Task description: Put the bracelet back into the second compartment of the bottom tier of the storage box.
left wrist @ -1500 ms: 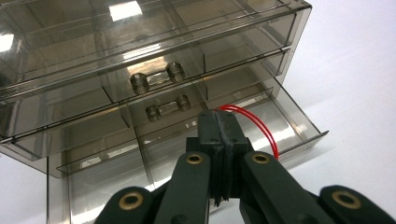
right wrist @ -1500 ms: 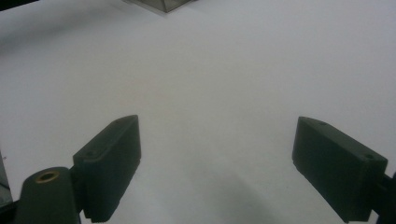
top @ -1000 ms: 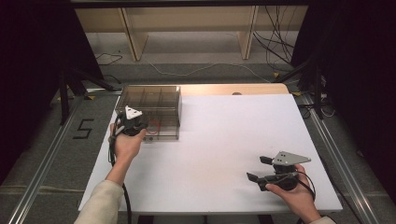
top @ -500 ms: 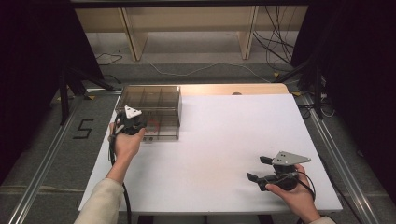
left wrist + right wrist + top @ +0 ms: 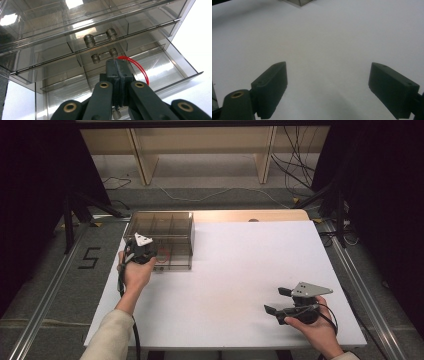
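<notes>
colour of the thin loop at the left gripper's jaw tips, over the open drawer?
Red; the thin loop shows best in the left gripper view.

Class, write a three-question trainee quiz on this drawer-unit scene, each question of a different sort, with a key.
1. True or false: the left gripper has its jaws shut.
2. Where does the red loop lie? A) on the white table B) in the pulled-out bottom drawer of the clear drawer unit C) between the right gripper's jaws
3. Fill in: the right gripper has its jaws ____ above bare table.

Key: 1 true; 2 B; 3 open.
</notes>
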### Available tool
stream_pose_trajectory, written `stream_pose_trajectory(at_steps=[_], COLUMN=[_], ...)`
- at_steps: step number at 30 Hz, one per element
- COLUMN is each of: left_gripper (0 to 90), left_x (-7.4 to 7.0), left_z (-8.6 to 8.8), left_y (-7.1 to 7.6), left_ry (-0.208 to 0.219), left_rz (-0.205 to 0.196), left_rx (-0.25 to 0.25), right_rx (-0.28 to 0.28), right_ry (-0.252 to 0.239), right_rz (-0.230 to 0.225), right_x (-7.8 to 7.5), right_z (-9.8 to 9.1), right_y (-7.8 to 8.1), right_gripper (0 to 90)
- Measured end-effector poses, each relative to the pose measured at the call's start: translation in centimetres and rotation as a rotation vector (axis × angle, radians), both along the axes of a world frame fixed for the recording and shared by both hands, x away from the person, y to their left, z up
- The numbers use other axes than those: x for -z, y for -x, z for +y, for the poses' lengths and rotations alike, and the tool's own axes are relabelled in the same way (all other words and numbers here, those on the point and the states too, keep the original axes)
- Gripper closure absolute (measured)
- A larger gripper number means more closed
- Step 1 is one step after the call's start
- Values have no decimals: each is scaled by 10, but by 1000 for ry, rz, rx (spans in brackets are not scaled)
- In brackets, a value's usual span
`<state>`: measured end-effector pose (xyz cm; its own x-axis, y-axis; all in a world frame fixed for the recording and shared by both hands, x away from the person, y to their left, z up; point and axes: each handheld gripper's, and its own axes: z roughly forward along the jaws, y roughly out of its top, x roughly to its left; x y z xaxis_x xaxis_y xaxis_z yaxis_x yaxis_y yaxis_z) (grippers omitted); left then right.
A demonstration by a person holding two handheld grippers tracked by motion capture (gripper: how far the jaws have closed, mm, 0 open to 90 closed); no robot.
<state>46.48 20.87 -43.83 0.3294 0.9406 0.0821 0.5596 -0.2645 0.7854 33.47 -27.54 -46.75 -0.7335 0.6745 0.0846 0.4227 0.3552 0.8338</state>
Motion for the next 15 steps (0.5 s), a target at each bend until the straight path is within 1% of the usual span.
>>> stream_pose_trajectory(at_steps=[15], left_gripper=[897], left_x=[5], left_z=[-1], left_y=[-5], left_ry=[-15], left_rz=[13], left_rx=[-6], right_rx=[-1], right_ry=[4], right_rz=[1], right_x=[0], right_z=[0], right_y=[0], right_gripper=[163])
